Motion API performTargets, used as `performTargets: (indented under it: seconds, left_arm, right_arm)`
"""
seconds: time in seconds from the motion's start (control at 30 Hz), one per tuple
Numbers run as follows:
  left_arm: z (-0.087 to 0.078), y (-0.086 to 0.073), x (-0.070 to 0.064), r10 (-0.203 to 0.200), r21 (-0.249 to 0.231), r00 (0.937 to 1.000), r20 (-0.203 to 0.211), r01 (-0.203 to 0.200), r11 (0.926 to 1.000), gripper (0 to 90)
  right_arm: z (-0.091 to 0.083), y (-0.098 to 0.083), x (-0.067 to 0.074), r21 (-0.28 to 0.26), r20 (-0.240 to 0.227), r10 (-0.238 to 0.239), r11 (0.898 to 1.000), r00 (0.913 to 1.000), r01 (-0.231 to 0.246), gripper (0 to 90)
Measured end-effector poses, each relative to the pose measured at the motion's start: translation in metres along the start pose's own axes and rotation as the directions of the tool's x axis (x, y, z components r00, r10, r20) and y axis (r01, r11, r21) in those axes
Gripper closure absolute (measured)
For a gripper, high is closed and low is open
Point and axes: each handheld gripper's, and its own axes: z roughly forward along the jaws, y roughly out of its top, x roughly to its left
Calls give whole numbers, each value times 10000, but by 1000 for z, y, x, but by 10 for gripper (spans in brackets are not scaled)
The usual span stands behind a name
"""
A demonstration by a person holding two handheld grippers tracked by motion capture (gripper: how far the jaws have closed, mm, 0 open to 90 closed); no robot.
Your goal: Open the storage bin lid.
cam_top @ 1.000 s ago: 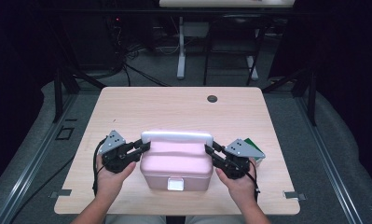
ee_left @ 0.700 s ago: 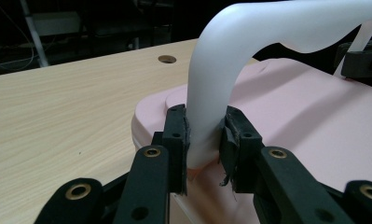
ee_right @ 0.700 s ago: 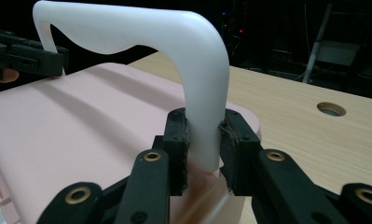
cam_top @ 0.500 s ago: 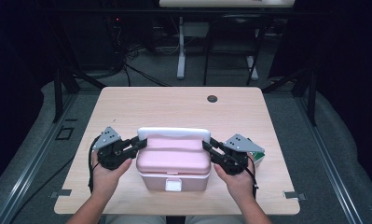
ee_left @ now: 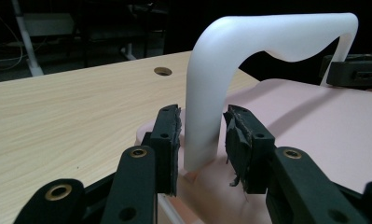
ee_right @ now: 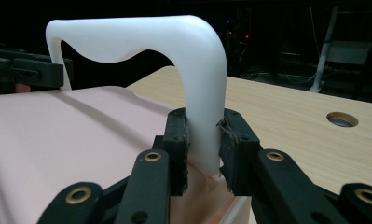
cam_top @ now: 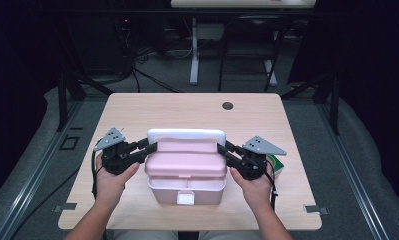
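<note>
box (cam_top: 186,170): pink | handle (cam_top: 186,135): white | table (cam_top: 187,110): light wood grain | grippers: black

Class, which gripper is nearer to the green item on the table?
Right. The right gripper sits just beside the green item while clamping the box's white handle; the left gripper is across the box.

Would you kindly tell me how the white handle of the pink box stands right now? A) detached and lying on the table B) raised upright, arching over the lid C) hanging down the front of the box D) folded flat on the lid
B: in the left gripper view the white handle rises from the pink box and arches above its lid.
</note>
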Motion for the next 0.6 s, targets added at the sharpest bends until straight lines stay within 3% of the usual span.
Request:
performTargets:
  seconds: [0.33,0.5,0.6]
  left_arm:
    - [-35,-12,2,-25,-84,9999,-159,23,10000,740]
    - [-37,-28,-5,24,147,10000,8,-24,9999,808]
    - [-34,-37,-11,258,343,9996,129,-262,9991,864]
  right_arm:
    - [1,2,-1,4,18,98,10000,10000,-98,734]
    - [1,2,0,-2,42,128,9999,9999,-128,734]
    - [1,3,0,-17,63,133,9999,9999,-133,734]
